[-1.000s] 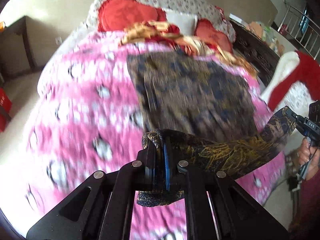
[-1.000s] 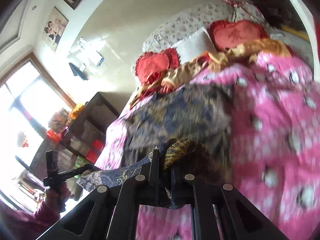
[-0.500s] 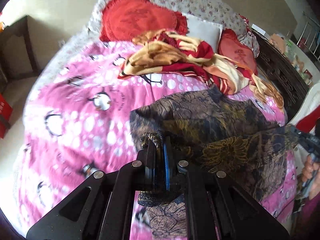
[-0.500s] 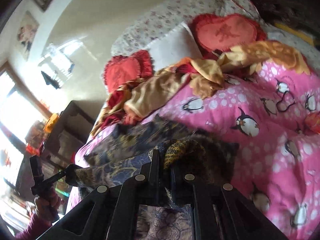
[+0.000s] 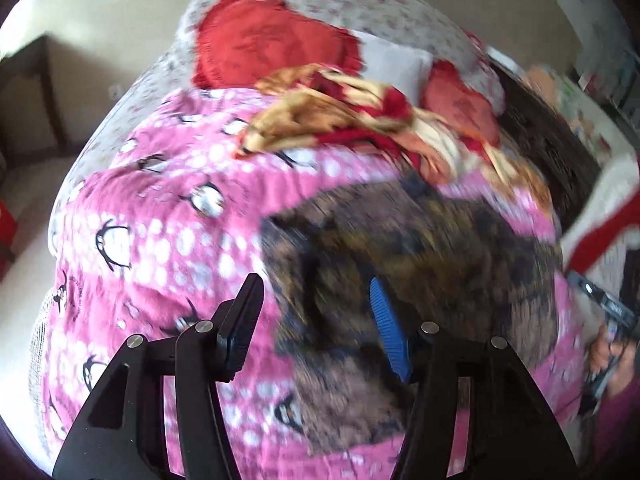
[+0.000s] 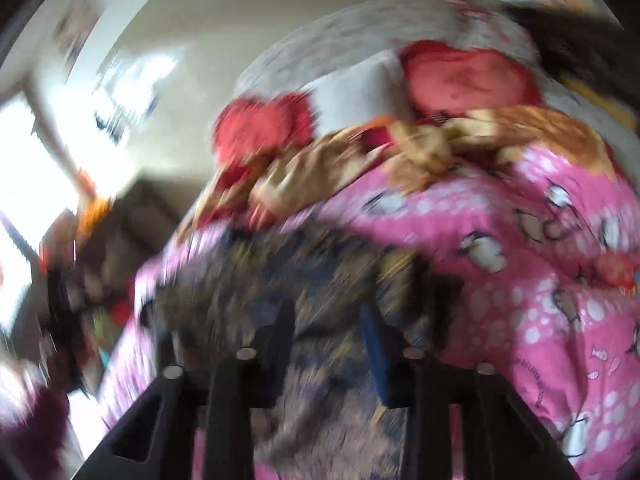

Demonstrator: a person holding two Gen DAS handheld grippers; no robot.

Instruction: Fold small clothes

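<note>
A dark brown and gold patterned garment (image 5: 420, 264) lies folded on the pink penguin bedspread (image 5: 160, 216). My left gripper (image 5: 316, 320) is open and empty just above the garment's near left edge. In the right wrist view the same garment (image 6: 304, 280) lies under my right gripper (image 6: 328, 332), which is open and empty over its near part. Both views are motion-blurred. The right gripper and the hand holding it show at the right edge of the left wrist view (image 5: 608, 316).
A heap of gold and red clothes (image 5: 360, 120) lies behind the garment. Red heart cushions (image 5: 272, 44) and a white pillow (image 5: 396, 64) lean on the floral headboard. A dark cabinet (image 5: 560, 152) stands right of the bed.
Both grippers have opened and let go of the garment, which now lies folded on the bedspread. Both grippers have drawn back slightly.
</note>
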